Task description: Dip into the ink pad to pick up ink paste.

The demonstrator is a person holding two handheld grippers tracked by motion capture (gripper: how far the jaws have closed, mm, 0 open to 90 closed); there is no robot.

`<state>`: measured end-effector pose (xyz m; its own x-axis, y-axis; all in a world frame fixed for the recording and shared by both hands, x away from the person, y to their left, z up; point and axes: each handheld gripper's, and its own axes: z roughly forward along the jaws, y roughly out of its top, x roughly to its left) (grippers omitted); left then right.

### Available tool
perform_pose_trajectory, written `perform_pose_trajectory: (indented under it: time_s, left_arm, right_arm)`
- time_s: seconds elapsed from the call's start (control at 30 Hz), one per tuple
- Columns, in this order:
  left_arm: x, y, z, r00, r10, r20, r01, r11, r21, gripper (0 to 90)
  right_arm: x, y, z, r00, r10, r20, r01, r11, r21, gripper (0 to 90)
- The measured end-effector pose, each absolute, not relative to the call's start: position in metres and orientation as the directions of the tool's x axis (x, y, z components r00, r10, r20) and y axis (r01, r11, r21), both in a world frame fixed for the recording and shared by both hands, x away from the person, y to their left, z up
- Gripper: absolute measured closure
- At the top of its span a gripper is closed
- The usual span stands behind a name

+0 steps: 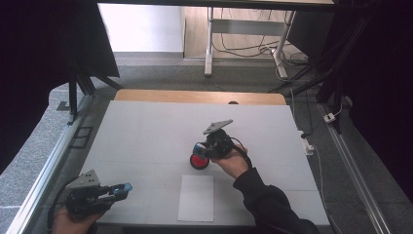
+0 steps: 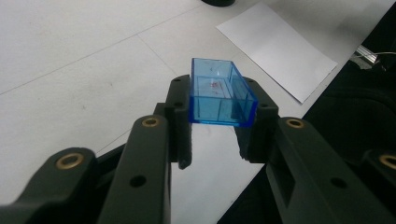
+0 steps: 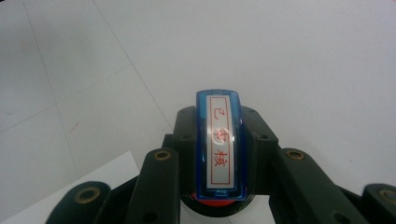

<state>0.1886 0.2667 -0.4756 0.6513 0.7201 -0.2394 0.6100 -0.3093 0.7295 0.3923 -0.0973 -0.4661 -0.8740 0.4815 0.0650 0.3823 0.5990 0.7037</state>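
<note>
My left gripper (image 1: 114, 191) is low at the table's front left corner, shut on a clear blue plastic cap (image 1: 126, 186). The left gripper view has that open-ended cap (image 2: 222, 95) clamped across its sides between the two black pads. My right gripper (image 1: 204, 147) hovers near the table's middle, shut on a blue stamp (image 1: 198, 146) just above a round red ink pad (image 1: 199, 161). In the right gripper view the stamp (image 3: 219, 140) faces up with a white label bearing red characters. Under it peeks the red pad in its black case (image 3: 219, 203).
A white sheet of paper (image 1: 196, 197) lies near the front edge, below the ink pad and right of my left gripper. The white tabletop (image 1: 146, 131) spreads wide behind both hands. Cables, table legs and metal rails lie beyond the table edges.
</note>
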Motion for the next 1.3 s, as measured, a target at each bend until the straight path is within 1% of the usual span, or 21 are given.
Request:
perform_pose_trajectory:
  time_s: [0.37, 0.57, 0.73, 0.87, 1.03, 1.3]
  left_arm:
    - [0.189, 0.267, -0.476, 0.652, 0.719, -0.241, 0.61, -0.309, 0.729, 68.1]
    - [0.189, 0.267, -0.476, 0.652, 0.719, -0.24, 0.61, -0.311, 0.729, 68.0]
    - [0.189, 0.267, -0.476, 0.652, 0.719, -0.241, 0.611, -0.31, 0.728, 68.1]
    - [0.189, 0.266, -0.476, 0.653, 0.718, -0.24, 0.611, -0.312, 0.727, 68.0]
    - [0.189, 0.266, -0.476, 0.653, 0.718, -0.241, 0.612, -0.313, 0.726, 68.1]
    - [0.189, 0.266, -0.476, 0.653, 0.719, -0.239, 0.612, -0.315, 0.726, 68.1]
  right_arm:
    - [0.396, -0.093, -0.48, -0.879, 0.471, 0.076, 0.397, 0.634, 0.663, 70.8]
    - [0.398, -0.093, -0.487, -0.871, 0.483, 0.086, 0.419, 0.641, 0.643, 70.8]
    - [0.399, -0.093, -0.488, -0.869, 0.486, 0.091, 0.423, 0.636, 0.645, 70.9]
    - [0.396, -0.09, -0.487, -0.879, 0.475, 0.045, 0.392, 0.664, 0.637, 70.9]
    - [0.388, -0.083, -0.486, -0.887, 0.461, -0.038, 0.34, 0.704, 0.623, 71.0]
    - [0.383, -0.08, -0.486, -0.888, 0.451, -0.085, 0.308, 0.722, 0.619, 70.9]
